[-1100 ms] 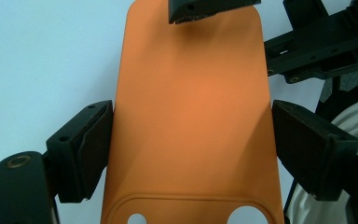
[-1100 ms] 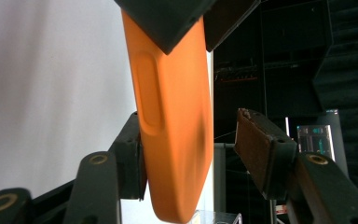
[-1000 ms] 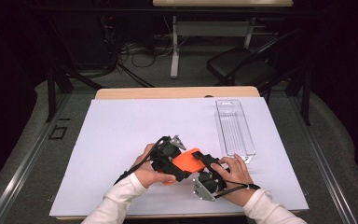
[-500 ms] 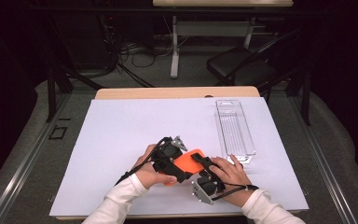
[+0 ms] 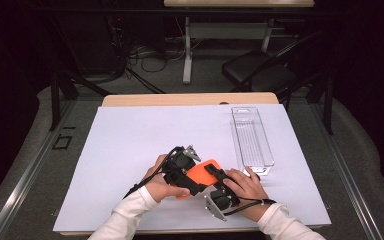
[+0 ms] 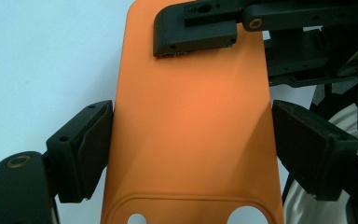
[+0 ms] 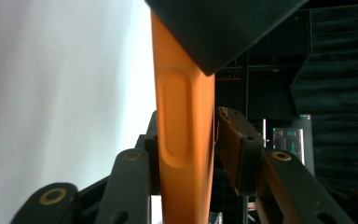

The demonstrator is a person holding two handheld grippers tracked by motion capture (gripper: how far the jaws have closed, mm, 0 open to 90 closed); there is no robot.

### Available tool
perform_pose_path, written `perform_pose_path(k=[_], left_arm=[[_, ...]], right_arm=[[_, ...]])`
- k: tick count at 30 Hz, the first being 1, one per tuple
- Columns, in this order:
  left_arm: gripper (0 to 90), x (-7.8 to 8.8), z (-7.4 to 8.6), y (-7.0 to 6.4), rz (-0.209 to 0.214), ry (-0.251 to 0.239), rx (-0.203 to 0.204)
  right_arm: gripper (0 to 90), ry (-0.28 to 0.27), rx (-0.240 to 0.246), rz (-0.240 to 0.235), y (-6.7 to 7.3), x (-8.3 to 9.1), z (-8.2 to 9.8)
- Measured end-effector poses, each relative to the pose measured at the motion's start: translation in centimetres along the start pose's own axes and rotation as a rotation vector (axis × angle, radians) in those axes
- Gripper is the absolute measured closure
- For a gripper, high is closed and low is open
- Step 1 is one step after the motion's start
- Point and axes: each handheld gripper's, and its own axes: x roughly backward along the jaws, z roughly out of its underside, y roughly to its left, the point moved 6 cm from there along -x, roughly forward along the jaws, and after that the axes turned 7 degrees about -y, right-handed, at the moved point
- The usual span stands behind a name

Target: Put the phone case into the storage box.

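The left gripper (image 5: 192, 182) clamps the orange phone case (image 5: 201, 175) across its width, jaws wide, at the table's (image 5: 130, 135) six o'clock edge. The right gripper (image 5: 215, 176), at the case's three o'clock, has just been closing; a gap remains beside one pad.

The high view is looking forward and down from above the person's side, far enough back to be taking in the whole white table (image 5: 130, 135) and the dark room behind. The left gripper view is sitting very close, facing along its jaws onto the flat back of the orange phone case (image 6: 191, 121), with the right gripper (image 6: 205, 28) reaching in from above. The right gripper view is looking just as closely along that same case's (image 7: 186, 130) thin edge.
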Motion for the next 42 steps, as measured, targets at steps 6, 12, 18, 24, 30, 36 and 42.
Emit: perform_pose_path(k=[6,12,18,24,30,36,42], left_arm=[[16.4,-0.06,0.02,-0.06,0.002,0.002,-0.002],[16.4,-0.05,0.01,-0.02,0.004,0.000,0.001],[16.4,0.04,-0.02,0.01,0.006,-0.001,-0.001],[16.4,0.05,0.00,0.04,0.006,-0.002,0.006],[16.4,0.03,-0.01,0.11,0.011,-0.010,0.017],[16.4,0.10,0.01,0.22,0.012,-0.010,0.021],[16.3,0.12,-0.01,0.20,0.018,-0.016,0.043]], right_arm=[[68.2,0.008,0.012,0.007,0.05,-0.05,0.09],[69.3,0.010,0.021,0.018,0.04,-0.15,0.12],[70.8,-0.001,0.033,0.023,-0.01,-0.29,0.07],[73.5,0.005,0.046,0.027,0.03,-0.32,0.07],[75.3,0.002,0.057,0.034,0.00,-0.37,0.04],[76.6,0.006,0.068,0.043,-0.01,-0.43,0.00],[78.2,0.014,0.075,0.050,-0.06,-0.39,-0.01]])
